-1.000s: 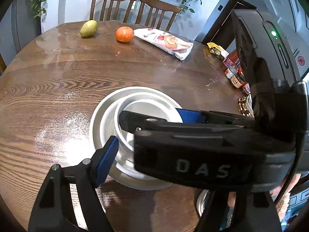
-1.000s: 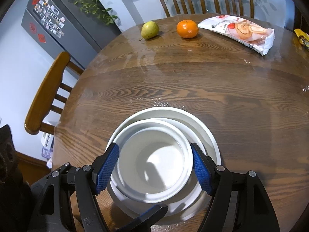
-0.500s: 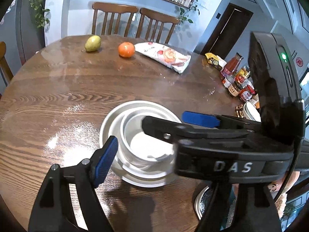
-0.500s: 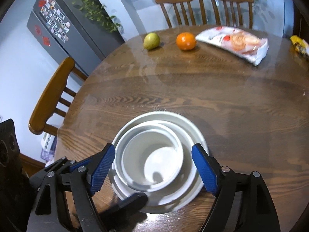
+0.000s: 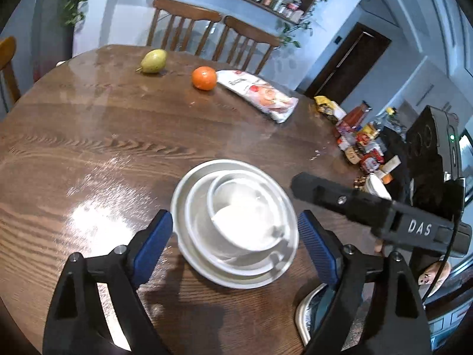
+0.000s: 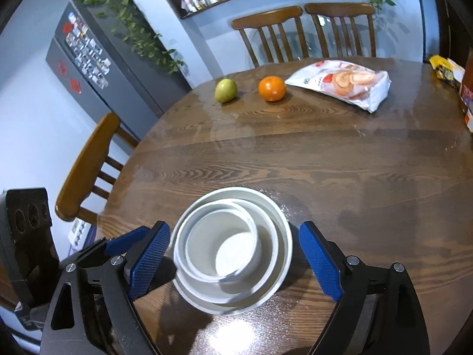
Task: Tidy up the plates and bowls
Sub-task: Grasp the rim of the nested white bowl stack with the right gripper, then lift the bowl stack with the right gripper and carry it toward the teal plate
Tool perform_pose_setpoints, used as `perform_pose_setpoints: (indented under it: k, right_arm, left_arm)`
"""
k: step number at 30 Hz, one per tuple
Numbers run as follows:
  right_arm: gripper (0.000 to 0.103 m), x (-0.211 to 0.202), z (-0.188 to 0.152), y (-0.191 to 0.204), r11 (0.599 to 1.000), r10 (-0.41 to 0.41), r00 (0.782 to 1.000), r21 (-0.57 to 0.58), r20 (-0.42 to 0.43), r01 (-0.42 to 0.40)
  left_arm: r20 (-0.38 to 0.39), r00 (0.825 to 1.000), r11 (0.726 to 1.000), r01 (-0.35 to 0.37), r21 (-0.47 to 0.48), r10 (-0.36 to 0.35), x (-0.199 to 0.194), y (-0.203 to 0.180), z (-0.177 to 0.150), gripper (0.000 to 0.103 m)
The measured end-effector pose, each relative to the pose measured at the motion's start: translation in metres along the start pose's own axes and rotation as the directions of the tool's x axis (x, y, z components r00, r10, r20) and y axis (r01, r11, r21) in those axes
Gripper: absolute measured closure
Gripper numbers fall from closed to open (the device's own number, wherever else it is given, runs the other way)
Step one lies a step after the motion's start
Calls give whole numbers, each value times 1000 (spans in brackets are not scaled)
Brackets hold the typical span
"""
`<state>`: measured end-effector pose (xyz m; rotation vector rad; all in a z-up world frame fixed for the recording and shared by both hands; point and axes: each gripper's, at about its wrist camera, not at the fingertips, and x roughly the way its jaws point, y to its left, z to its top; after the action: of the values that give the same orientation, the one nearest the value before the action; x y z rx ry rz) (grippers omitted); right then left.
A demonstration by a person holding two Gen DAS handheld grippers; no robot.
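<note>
Round and dark-grained, the wooden table [image 6: 340,159] carries a nested white stack near its 6 o'clock edge: a small bowl [image 6: 224,248] sits inside a wider bowl [image 6: 266,272], and both rest on a plate [image 5: 189,195], which shows more plainly in the left wrist view. At 12 o'clock a pear [image 6: 226,90], an orange [image 6: 272,88] and a snack bag [image 6: 343,84] are seen, well apart from the stack.

Both tools are held with jaws spread and nothing between them. The right hand-held gripper [image 6: 233,261] hangs above the stack, its blue pads either side; the left hand-held gripper [image 5: 235,244] hangs likewise.

The stack appears finished, so the step in hand is judged to be a clear release and withdrawal. Each tool is best lifted straight up and back toward 6 o'clock, with jaws kept wide so no rim is clipped. The small bowl looks off-centre toward 9 o'clock, so a sideways brush should be avoided. The two tools are close together and are best drawn apart.
</note>
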<state>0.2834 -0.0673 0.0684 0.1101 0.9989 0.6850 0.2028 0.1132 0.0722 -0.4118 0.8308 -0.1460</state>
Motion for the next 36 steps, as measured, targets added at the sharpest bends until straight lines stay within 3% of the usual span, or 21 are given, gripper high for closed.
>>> perform_pose_setpoints:
  k: [5, 16, 36]
  right_arm:
    - [13, 5, -2, -5, 999, 20, 1000, 30, -17, -19]
    - [13, 23, -7, -11, 996, 50, 995, 81, -82, -43]
    - [11, 58, -14, -19, 986, 80, 976, 163, -202, -47]
  left_arm:
    - [-1, 998, 997, 57, -44, -57, 0, 8, -4, 13]
    - [-46, 996, 995, 71, -74, -75, 13, 13, -7, 13]
    - [-129, 990, 998, 44, -44, -50, 38, 11, -16, 11]
